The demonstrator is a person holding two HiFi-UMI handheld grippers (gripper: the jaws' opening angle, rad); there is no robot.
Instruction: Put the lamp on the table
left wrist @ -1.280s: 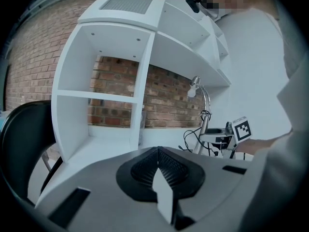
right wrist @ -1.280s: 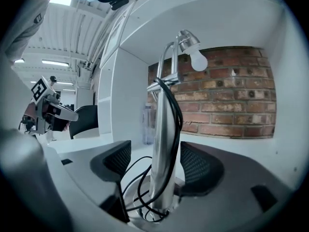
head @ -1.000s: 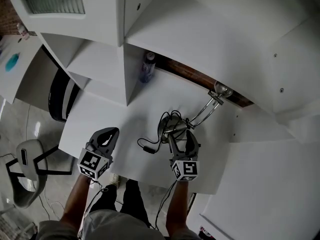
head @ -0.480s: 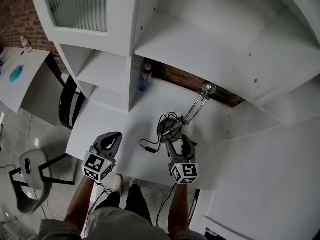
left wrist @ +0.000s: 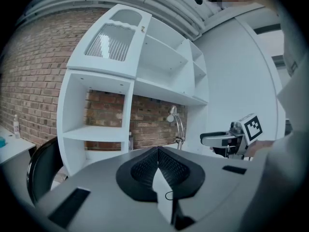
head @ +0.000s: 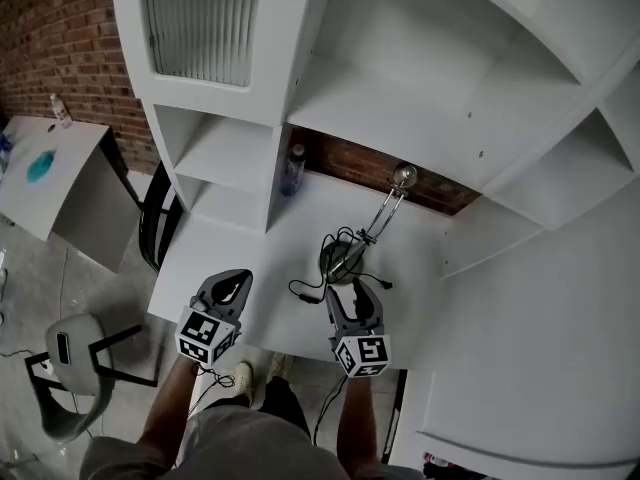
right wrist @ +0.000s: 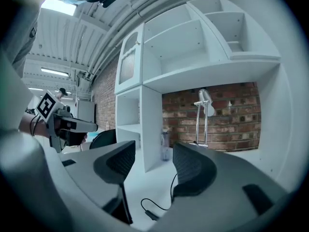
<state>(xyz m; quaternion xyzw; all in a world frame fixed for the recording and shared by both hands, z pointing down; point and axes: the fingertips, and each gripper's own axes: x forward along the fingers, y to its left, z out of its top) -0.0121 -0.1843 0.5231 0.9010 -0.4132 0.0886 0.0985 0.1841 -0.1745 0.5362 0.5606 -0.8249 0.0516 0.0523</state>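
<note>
Beyond the right tool (head: pixel 352 290) stand one chrome gooseneck lamp (head: pixel 380 213) and one dark plastic bottle (head: pixel 292 168). One black cable (head: pixel 300 290) lies beside it.

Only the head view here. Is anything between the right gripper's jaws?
Observer: No. The right gripper has its jaws apart. They have just closed a little, and only the table shows through the gap.
Operator: Is the lamp standing up?
Observer: Yes. In the right gripper view the lamp stands upright in front of the brick wall.
Operator: And the left gripper?
Observer: The left gripper has its jaws together with nothing between them.
</note>
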